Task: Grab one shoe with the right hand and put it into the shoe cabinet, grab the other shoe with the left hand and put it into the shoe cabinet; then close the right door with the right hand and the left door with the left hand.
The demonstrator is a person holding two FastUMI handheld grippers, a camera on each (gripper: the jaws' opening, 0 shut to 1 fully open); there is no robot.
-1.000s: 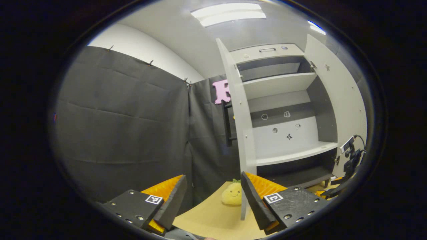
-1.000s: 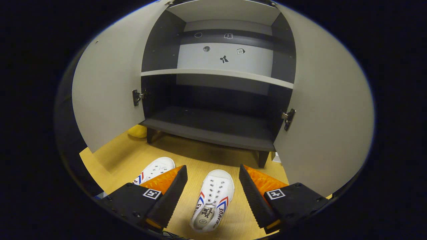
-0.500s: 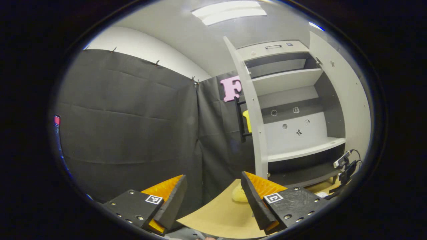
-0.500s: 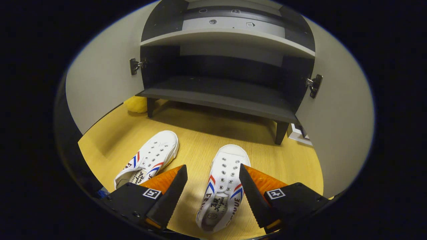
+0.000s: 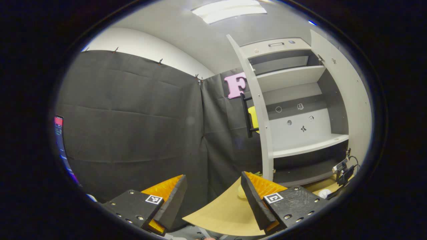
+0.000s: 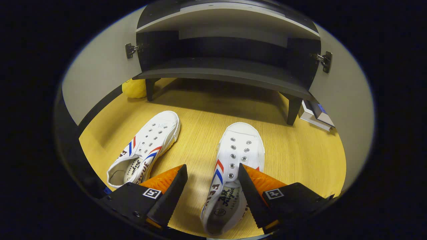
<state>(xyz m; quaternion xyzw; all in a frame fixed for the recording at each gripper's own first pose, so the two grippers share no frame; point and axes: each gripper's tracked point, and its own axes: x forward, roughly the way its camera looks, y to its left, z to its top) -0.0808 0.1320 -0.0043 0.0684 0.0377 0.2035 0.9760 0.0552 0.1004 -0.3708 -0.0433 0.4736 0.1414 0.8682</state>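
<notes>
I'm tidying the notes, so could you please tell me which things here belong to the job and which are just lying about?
Job:
right shoe
left shoe
shoe cabinet
left door
right door
right tool, open

Lying about:
yellow plush toy
boxes by the cabinet leg

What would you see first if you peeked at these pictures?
Two white shoes with red and blue stripes lie on the yellow wooden floor, one to the left and one between the fingers of the open right gripper. Behind them stands the shoe cabinet, both doors wide open.
</notes>
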